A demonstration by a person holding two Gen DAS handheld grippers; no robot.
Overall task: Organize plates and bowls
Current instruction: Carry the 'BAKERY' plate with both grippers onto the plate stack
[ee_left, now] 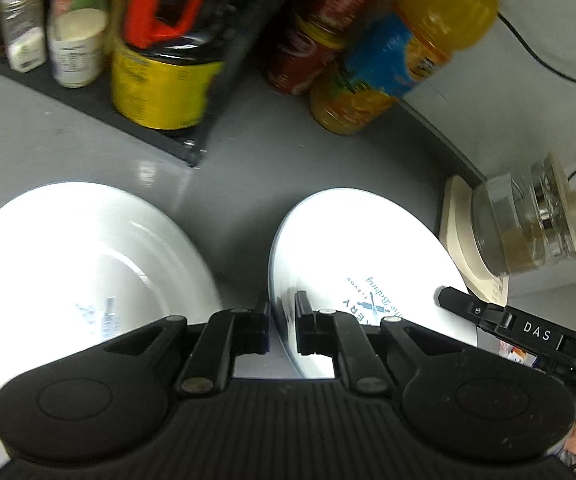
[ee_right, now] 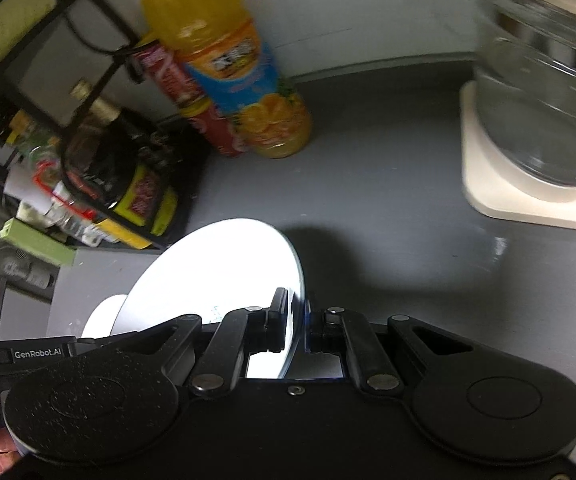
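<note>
The printed plate (ee_left: 368, 264) hangs tilted above the grey counter (ee_left: 267, 152), pinched at opposite edges by both tongs. The left gripper (ee_left: 281, 320) is clamped on its near rim, angled steeply down; the right gripper (ee_right: 298, 324) grips the other edge, its tip also showing in the left view. A second white plate (ee_left: 87, 264) lies flat on the counter just to the left. Beyond stand an orange juice bottle (ee_right: 223, 60), red cans (ee_left: 308, 52) and a glass jar (ee_left: 524, 224) on a cream board (ee_right: 500, 200).
</note>
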